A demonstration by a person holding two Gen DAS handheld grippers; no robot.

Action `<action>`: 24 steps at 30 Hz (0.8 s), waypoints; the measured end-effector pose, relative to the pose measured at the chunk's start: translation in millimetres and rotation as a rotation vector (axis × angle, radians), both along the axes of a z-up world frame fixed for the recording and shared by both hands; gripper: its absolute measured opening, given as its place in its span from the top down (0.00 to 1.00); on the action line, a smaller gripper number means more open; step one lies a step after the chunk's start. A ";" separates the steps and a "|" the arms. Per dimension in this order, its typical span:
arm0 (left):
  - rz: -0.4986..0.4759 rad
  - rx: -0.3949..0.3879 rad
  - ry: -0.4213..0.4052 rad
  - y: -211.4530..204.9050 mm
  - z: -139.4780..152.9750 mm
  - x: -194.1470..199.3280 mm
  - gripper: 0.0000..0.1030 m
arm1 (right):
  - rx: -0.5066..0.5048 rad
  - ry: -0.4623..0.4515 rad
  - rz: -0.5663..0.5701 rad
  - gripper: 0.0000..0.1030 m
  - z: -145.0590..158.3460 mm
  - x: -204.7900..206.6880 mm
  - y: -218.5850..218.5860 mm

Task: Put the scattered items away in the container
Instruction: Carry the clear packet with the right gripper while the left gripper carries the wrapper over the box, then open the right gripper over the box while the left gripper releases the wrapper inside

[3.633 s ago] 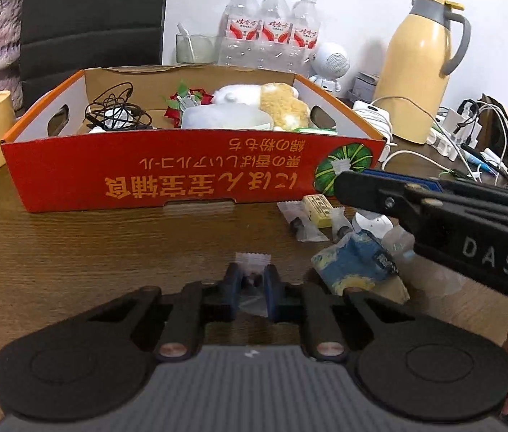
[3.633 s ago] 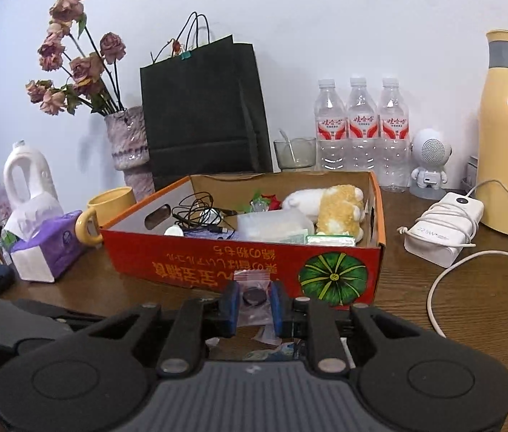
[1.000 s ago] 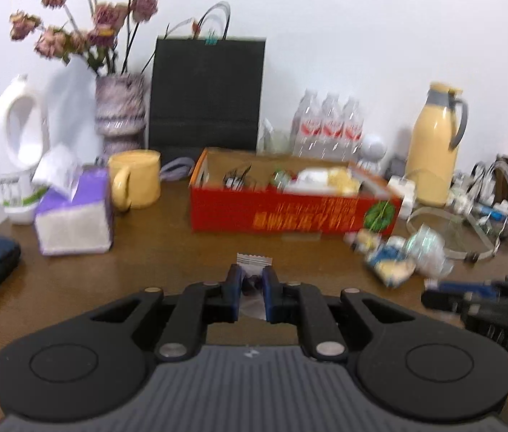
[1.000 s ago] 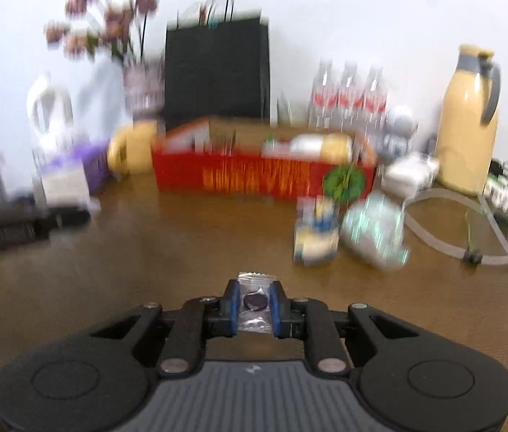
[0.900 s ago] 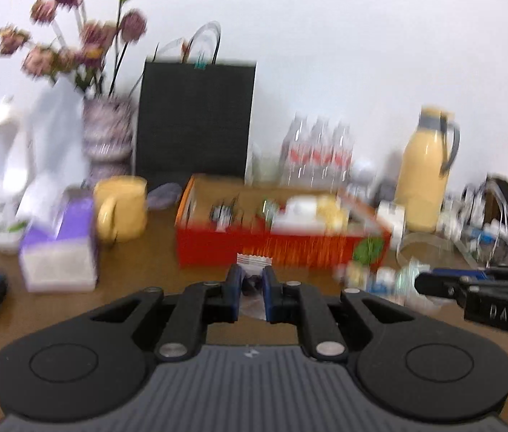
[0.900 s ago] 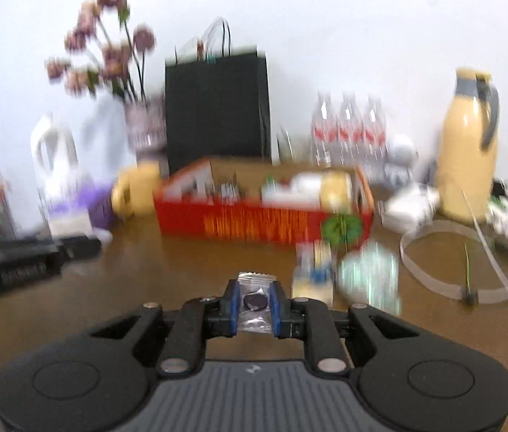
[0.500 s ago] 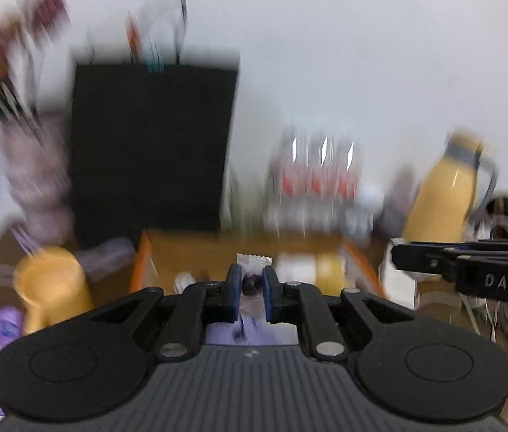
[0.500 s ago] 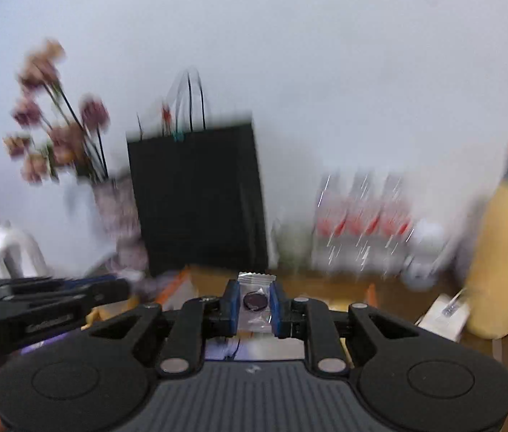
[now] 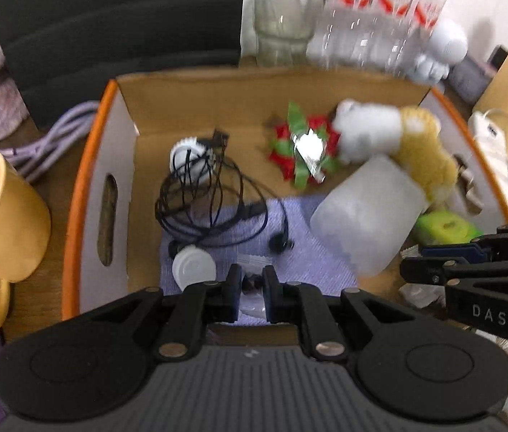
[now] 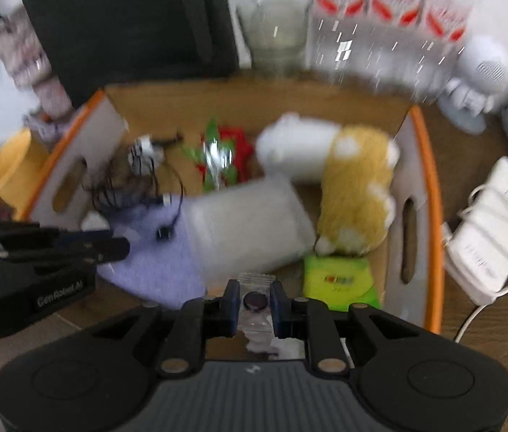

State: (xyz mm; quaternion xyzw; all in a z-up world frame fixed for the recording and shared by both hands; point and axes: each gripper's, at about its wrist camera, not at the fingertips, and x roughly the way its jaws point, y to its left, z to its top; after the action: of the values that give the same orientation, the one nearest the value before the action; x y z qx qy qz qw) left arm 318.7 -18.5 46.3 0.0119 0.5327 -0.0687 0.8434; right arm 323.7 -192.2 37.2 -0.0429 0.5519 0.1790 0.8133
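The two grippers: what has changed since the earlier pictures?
Both moved from low over the table to above the cardboard box, now pointing down into it. The left gripper and right gripper each stay shut on a small clear packet. Nothing released; box contents unchanged.

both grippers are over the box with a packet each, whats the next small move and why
Probably open both and drop. The right gripper pinches a clear packet holding a dark disc, and the left gripper pinches a small clear packet. Both point down over the cardboard box, above its purple cloth.
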 end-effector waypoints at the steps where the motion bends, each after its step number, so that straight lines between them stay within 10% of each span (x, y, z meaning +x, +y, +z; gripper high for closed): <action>1: 0.006 0.010 0.027 1.3 -3.9 1.0 0.87 | -0.010 0.019 0.001 0.84 -3.8 3.0 1.0; 8: 0.028 0.007 0.109 5.9 -7.4 1.3 0.82 | -0.064 0.088 -0.011 0.78 -16.7 15.1 12.5; 17: 0.074 0.039 0.064 11.0 51.2 -14.9 0.34 | 0.000 0.070 -0.060 0.32 31.0 5.5 1.8; 24: 0.102 0.041 -0.039 8.1 117.1 -33.7 0.02 | 0.030 -0.047 -0.104 0.19 109.7 -9.0 -13.3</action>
State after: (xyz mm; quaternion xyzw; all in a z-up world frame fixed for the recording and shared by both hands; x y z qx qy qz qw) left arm 285.0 -10.4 163.4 0.0032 0.5174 -0.0145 0.8556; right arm 314.6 -205.4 146.9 -0.0061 0.5313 0.1437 0.8349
